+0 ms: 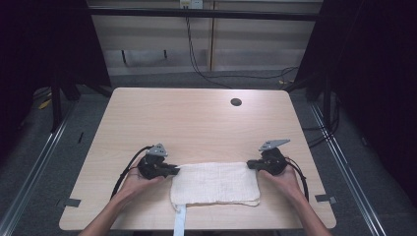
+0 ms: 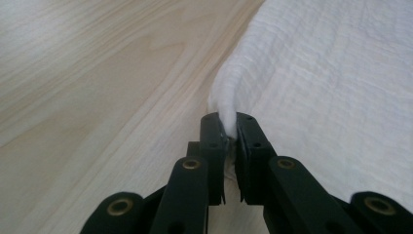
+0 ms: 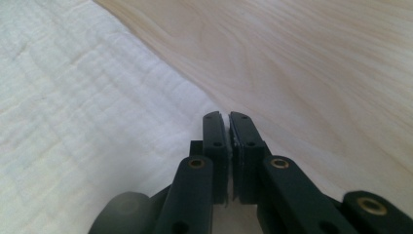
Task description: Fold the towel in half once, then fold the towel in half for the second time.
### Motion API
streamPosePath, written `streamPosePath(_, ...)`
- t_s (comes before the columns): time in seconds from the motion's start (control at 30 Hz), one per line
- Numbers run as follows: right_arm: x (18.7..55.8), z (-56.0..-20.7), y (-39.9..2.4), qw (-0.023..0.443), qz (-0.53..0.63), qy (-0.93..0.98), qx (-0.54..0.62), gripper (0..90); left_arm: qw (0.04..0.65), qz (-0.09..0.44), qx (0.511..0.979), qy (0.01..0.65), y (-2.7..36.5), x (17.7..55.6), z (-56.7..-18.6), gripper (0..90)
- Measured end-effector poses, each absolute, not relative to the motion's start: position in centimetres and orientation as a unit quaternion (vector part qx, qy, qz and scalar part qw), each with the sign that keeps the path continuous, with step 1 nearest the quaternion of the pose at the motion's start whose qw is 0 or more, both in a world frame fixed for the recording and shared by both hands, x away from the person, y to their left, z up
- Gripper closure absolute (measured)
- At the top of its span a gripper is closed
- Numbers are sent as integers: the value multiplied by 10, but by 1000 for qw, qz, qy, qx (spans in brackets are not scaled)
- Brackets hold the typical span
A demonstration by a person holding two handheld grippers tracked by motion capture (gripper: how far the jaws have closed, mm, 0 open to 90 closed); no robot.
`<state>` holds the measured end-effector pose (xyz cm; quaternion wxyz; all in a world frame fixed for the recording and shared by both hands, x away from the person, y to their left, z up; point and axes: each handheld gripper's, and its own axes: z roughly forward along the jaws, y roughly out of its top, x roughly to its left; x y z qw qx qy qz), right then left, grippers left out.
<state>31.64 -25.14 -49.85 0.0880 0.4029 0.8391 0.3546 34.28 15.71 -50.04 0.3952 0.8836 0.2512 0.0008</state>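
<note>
A white folded cloth [image 1: 215, 183] lies on the near middle of the wooden table [image 1: 196, 118]. My left gripper [image 1: 176, 170] lies low at the cloth's far left corner. In the left gripper view a pinched fold of the cloth [image 2: 331, 73] stands between the closed jaws of this gripper [image 2: 230, 122]. My right gripper [image 1: 249, 164] is at the cloth's far right corner. In the right gripper view its jaws [image 3: 228, 119] are shut, with a thin pale sliver of the cloth's [image 3: 73, 122] edge between the pads. A hand holds each gripper.
A white strip [image 1: 180, 221] hangs from the cloth over the table's near edge. A round cable hole [image 1: 236, 102] sits at the far right of the tabletop. Grey tape pieces [image 1: 72, 202] [image 1: 326, 198] mark the near corners. Bare wood stretches beyond the cloth.
</note>
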Motion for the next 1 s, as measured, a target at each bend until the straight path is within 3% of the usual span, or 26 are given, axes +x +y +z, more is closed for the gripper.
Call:
streamPosePath(0.2, 315, -497, -262, 109, 338, 836, 418, 847, 400, -16, 884, 243, 140, 340, -501, 833)
streamPosePath(0.33, 314, -492, -265, 113, 343, 828, 428, 608, 402, -15, 880, 251, 143, 340, -501, 761)
streamPosePath(0.43, 307, -484, -256, 122, 355, 830, 414, 550, 409, -8, 875, 258, 146, 342, -498, 642)
streamPosePath(0.57, 295, -469, -228, 112, 381, 838, 375, 537, 414, 1, 870, 268, 149, 345, -494, 592)
streamPosePath(1.0, 273, -466, -144, 33, 410, 867, 282, 523, 413, 1, 870, 269, 141, 353, -495, 577)
